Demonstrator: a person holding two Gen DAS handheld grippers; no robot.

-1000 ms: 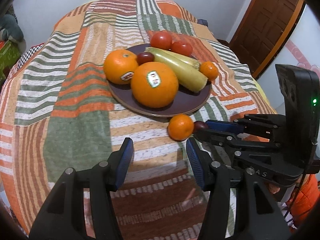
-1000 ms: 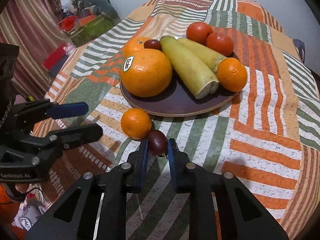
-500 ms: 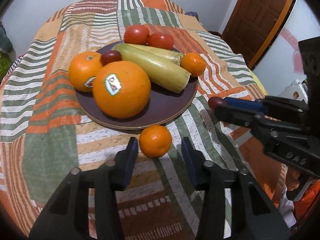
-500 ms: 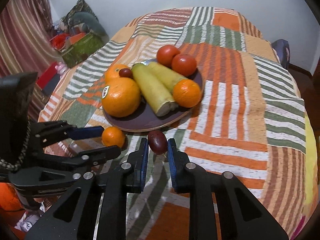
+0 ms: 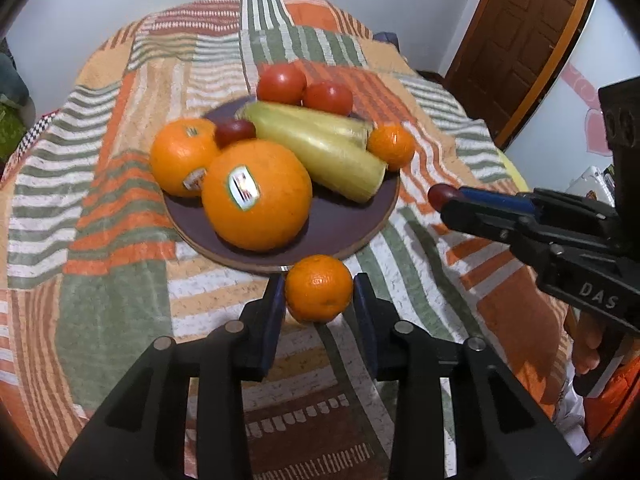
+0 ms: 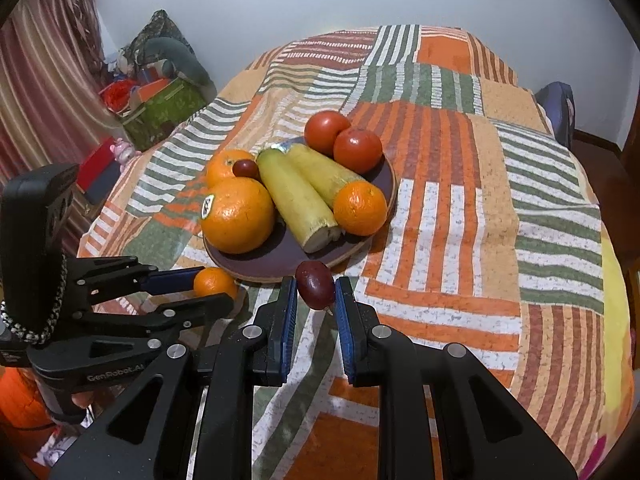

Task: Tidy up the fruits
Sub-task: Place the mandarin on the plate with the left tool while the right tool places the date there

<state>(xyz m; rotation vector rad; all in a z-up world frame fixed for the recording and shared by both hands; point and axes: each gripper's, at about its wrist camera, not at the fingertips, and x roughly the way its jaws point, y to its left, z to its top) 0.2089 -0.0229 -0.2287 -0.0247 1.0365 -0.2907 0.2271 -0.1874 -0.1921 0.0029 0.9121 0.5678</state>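
A dark plate (image 5: pixel 344 220) (image 6: pixel 384 176) on the patchwork bedspread holds two large oranges (image 5: pixel 256 194), two pale green gourds (image 5: pixel 320 152), two tomatoes (image 5: pixel 280 82), a small orange (image 5: pixel 391 146) and a dark plum (image 5: pixel 234 131). My left gripper (image 5: pixel 319 300) is shut on a small mandarin (image 5: pixel 319 288) just in front of the plate's near rim; it also shows in the right wrist view (image 6: pixel 215 283). My right gripper (image 6: pixel 316 300) is shut on a dark red plum (image 6: pixel 315 284) and holds it above the bedspread, right of the plate (image 5: pixel 439 194).
The bed is covered by a striped orange, green and white bedspread (image 6: pixel 460 208). Boxes and clutter (image 6: pixel 160 96) lie on the floor past the bed's left side. A wooden door (image 5: pixel 516 40) stands at the far right.
My left gripper moved forward and closed on the mandarin. My right gripper lifted the plum off the bedspread and drew back to the right of the plate.
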